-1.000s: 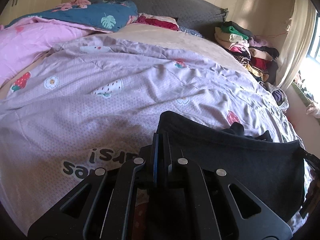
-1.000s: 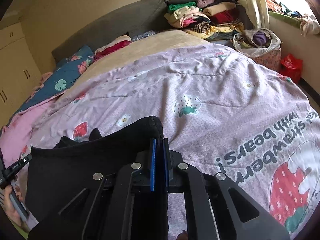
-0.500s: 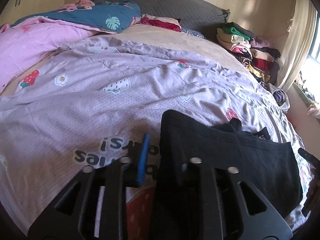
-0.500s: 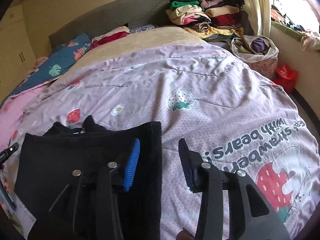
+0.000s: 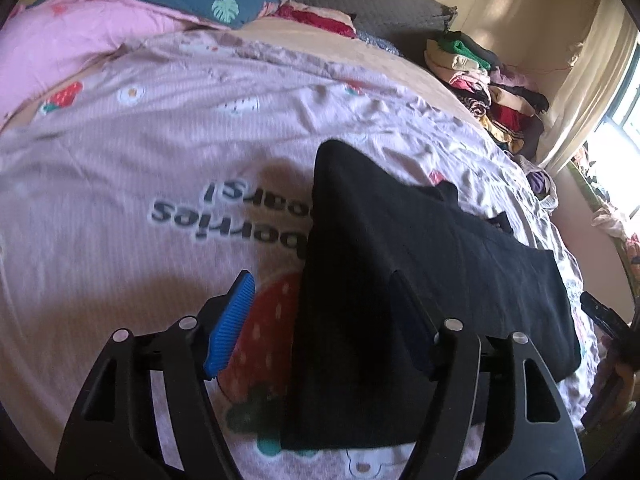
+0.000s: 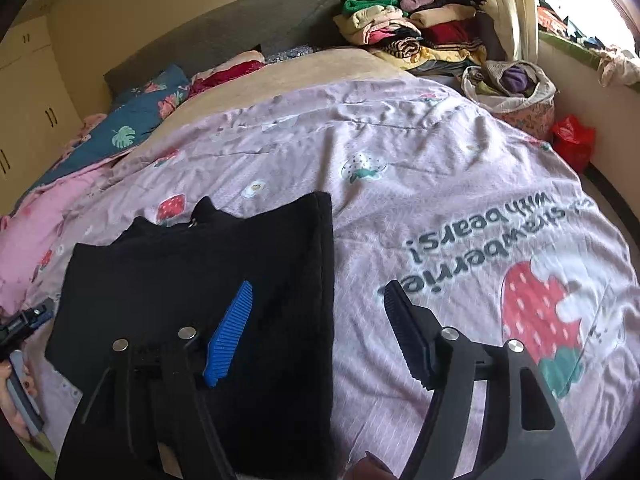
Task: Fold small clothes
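A black garment point(image 5: 420, 264) lies folded flat on the lilac strawberry-print quilt point(image 5: 168, 152). My left gripper point(image 5: 320, 320) is open above the garment's left edge, blue pad point(image 5: 230, 322) over the quilt, the other finger over the cloth. In the right wrist view the same garment point(image 6: 208, 280) lies left of centre. My right gripper point(image 6: 316, 332) is open above its right edge, blue pad point(image 6: 230, 334) over the cloth, the dark finger point(image 6: 408, 332) over the quilt point(image 6: 440, 184). Neither holds anything.
A stack of folded clothes point(image 6: 408, 36) sits at the bed's far corner by the headboard. A bag of clothes point(image 6: 512, 88) and a red bag point(image 6: 572, 140) stand beside the bed. Pink and blue bedding point(image 5: 120, 20) lies at the head.
Both grippers were shut on the black garment's edges a second ago. They opened, let it drop flat on the quilt, and have drawn back and up.
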